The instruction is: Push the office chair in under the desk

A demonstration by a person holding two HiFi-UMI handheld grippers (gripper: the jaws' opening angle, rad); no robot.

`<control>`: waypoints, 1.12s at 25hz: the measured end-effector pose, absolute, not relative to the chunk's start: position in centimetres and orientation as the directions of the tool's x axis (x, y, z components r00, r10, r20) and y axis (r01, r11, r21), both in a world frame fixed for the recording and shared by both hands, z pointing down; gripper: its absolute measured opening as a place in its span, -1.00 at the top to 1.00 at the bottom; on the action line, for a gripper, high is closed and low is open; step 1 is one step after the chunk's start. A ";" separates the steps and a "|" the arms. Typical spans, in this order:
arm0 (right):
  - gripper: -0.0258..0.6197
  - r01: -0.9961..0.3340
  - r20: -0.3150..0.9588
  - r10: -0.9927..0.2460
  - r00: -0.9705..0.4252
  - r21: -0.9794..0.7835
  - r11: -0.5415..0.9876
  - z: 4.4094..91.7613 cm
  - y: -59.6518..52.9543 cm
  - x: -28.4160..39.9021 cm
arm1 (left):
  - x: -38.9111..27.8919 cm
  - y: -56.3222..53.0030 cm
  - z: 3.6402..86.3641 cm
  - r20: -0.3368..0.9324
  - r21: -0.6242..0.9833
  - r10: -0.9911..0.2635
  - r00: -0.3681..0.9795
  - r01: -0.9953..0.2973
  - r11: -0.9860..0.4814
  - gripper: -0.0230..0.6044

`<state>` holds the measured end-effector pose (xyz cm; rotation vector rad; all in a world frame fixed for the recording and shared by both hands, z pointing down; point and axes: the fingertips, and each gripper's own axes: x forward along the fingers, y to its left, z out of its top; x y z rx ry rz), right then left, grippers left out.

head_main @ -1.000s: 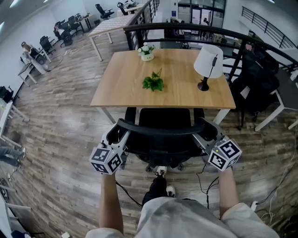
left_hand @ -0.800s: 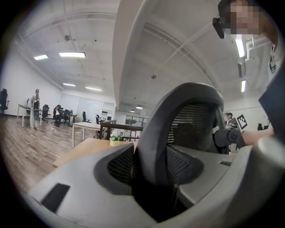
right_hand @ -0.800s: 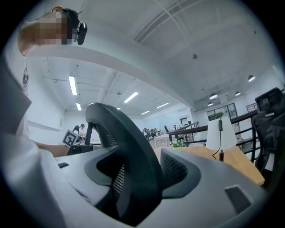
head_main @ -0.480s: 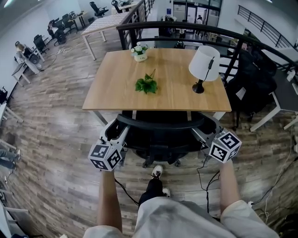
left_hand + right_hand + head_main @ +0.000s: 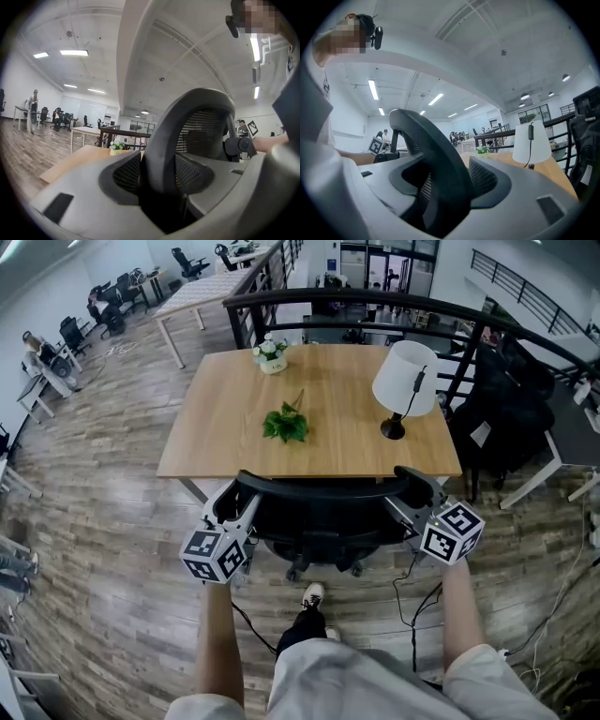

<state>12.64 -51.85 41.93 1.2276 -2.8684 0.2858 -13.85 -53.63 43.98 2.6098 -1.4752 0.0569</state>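
By the wooden desk, left gripper and right gripper clamp the curved mesh chair.

left tool and right tool clamp the chair back, arms forward.

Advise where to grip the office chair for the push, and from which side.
Grip the office chair by its curved backrest frame near both upper corners, from behind, the side away from the desk. That rim is a thin bar that fits between jaws. The left tool and right tool clamp it so. A two-point hold should keep it straight.
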 end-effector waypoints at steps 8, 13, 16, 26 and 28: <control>0.07 -0.733 0.083 -0.731 -0.677 -0.164 0.660 42.0 -55.9 13.8 | -12.7 -58.0 44.1 0.104 0.109 -0.836 0.539 -0.842 -0.529 0.11; 0.07 -0.733 0.091 -0.730 -0.677 -0.175 0.658 42.0 -57.6 14.0 | -12.6 -59.5 44.0 0.110 0.137 -0.818 0.564 -0.824 -0.549 0.11; 0.06 -0.736 0.097 -0.733 -0.674 -0.180 0.653 42.2 -58.8 14.4 | -12.1 -60.7 44.2 0.110 0.140 -0.813 0.571 -0.819 -0.556 0.11; 0.07 -0.751 0.090 -0.749 -0.656 -0.173 0.637 42.3 -62.6 15.1 | -11.6 -64.7 44.2 0.102 0.160 -0.795 0.598 -0.799 -0.580 0.11; 0.06 -0.754 0.087 -0.753 -0.653 -0.169 0.635 42.2 -63.3 15.2 | -11.5 -65.4 44.2 0.099 0.168 -0.794 0.600 -0.797 -0.581 0.11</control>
